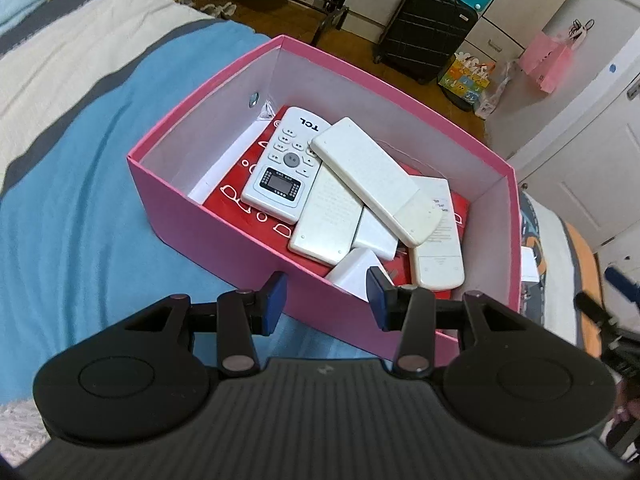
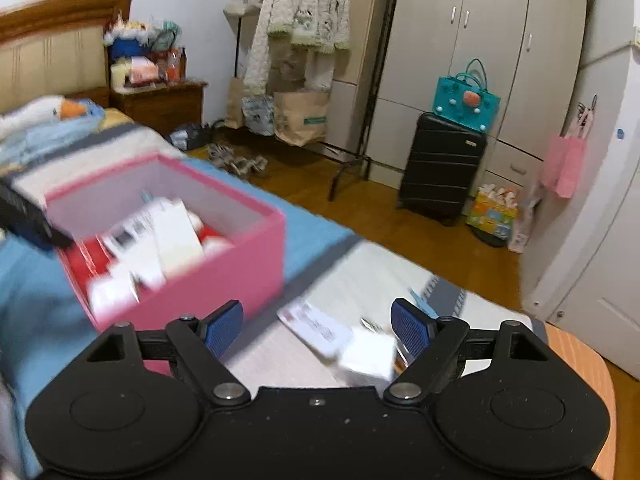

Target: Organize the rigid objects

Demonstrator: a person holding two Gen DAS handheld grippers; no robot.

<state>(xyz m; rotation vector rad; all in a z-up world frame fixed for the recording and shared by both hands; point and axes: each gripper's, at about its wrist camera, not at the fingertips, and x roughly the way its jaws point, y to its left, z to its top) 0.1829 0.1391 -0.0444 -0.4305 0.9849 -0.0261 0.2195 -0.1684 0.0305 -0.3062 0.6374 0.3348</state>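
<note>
A pink box (image 1: 224, 236) stands open on the striped bed cover. Inside lie a TCL remote (image 1: 286, 164), other white remotes (image 1: 376, 180), white chargers (image 1: 354, 274) and a red card (image 1: 228, 200). My left gripper (image 1: 327, 298) hovers at the box's near wall, one pad outside the wall and one at the rim. Its jaws stand a little apart and nothing is clamped. My right gripper (image 2: 317, 330) is open wide over the bed, to the right of the pink box (image 2: 208, 280). Blurred white items (image 2: 340, 340) lie on the cover between its pads, untouched.
The bed's edge drops to a wooden floor (image 2: 360, 220). Beyond it stand a black suitcase (image 2: 440, 168) with a teal bag (image 2: 466, 102) on top, a clothes rack (image 2: 304, 20) with paper bags, a wardrobe (image 2: 480, 40) and a cluttered nightstand (image 2: 160, 104).
</note>
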